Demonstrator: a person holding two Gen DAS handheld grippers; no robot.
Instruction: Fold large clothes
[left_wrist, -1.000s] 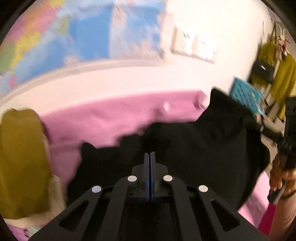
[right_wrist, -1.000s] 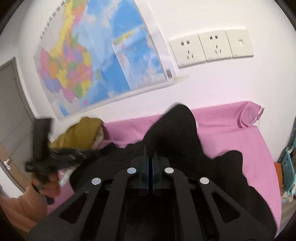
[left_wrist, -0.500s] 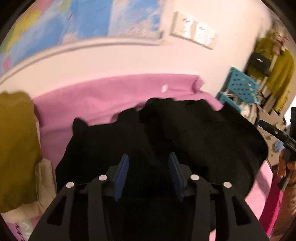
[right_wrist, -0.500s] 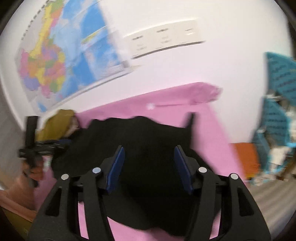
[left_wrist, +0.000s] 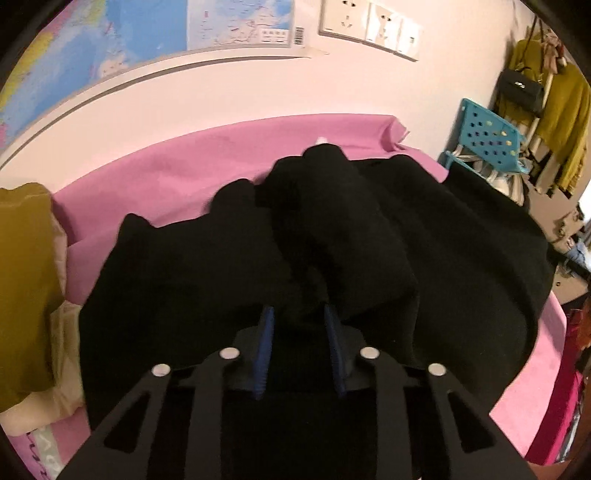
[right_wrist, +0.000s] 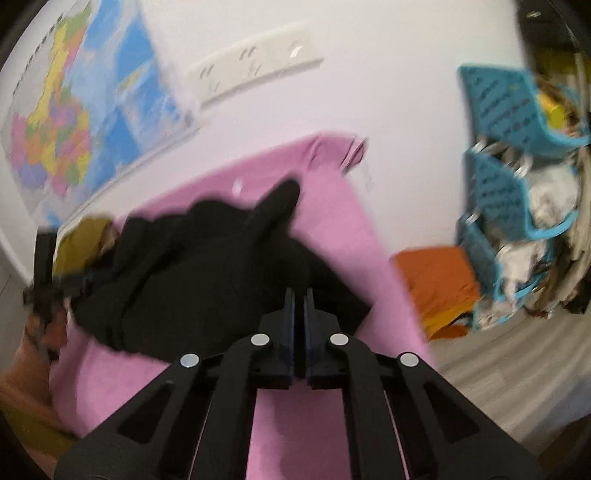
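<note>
L gripper (left_wrist: 298, 325): jaws partway apart and closing. Blue pads (left_wrist: 264, 343) stand either side of a raised fold of the black garment (left_wrist: 221, 266); cloth sits between them, but whether the pads press on it can't be told. Tool points down onto the cloth.

Black garment, L wrist view: lies spread and rumpled on the pink sheet (left_wrist: 177, 173), directly under and ahead of the L gripper, w/ a thick rolled ridge running fwd from the jaws. Cloth extends well to the right of the tool, reaching the sheet's right edge. Bare pink sheet shows beyond the garment, up to the white wall.

Left of the L gripper: mustard garment (left_wrist: 22, 280) on a cream item, just beside the black cloth. Far right: blue perforated basket (left_wrist: 487, 136). Above/ahead on the wall: map (left_wrist: 110, 48) and socket panel (left_wrist: 369, 26).

R gripper (right_wrist: 299, 306): jaws closed, only a thin slit between pads; nothing seen in them. Tips sit over the near-right corner of the black garment (right_wrist: 192, 273); contact can't be told, frame blurred. Garment bulk lies ahead-left of this tool, one pointed end reaching fwd over the pink sheet (right_wrist: 332, 221). Right of tool: orange cloth (right_wrist: 439, 280) on the floor, blue basket rack (right_wrist: 495, 206) further right. Far left edge: the other tool, in a hand.
</note>
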